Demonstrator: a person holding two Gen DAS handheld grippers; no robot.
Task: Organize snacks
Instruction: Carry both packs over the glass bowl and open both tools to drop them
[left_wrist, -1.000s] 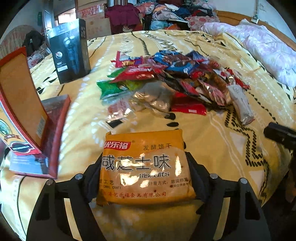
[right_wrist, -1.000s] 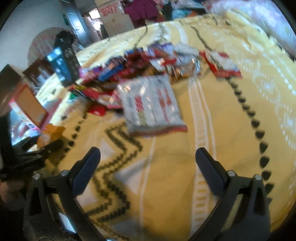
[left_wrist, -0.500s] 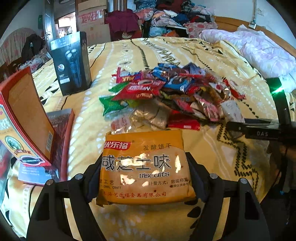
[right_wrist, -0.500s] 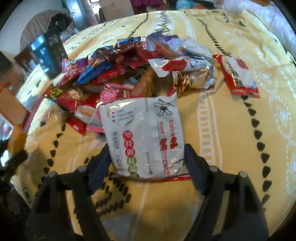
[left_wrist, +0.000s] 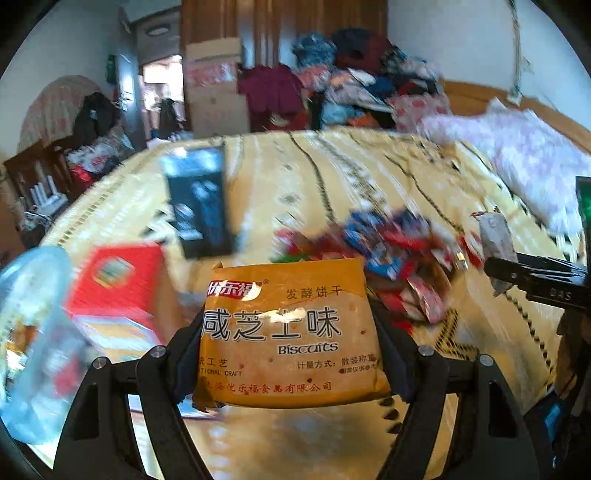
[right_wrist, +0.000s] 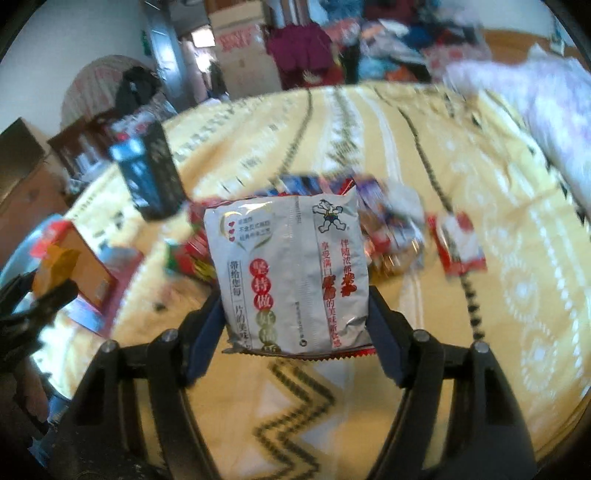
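Bedspread (right_wrist: 443, 155) bare beyond snack pile (left_wrist: 399, 254) — black box (left_wrist: 199, 206), red box (left_wrist: 118, 284) block left.

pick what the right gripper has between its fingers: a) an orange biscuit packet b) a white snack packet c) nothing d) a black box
b, the right gripper is clamped on the white snack packet, one finger on each side of it, and it hangs clear of the yellow bedspread.

The left gripper (left_wrist: 291, 354) clamps an orange biscuit packet (left_wrist: 290, 334) between its fingers (left_wrist: 188, 354) above the yellow patterned bed (left_wrist: 332, 173). Beyond lie a snack pile (left_wrist: 380, 254), a black box (left_wrist: 199, 206) and a red box (left_wrist: 118, 284). At right, the right gripper (left_wrist: 532, 280) holds a grey packet (left_wrist: 496, 240).
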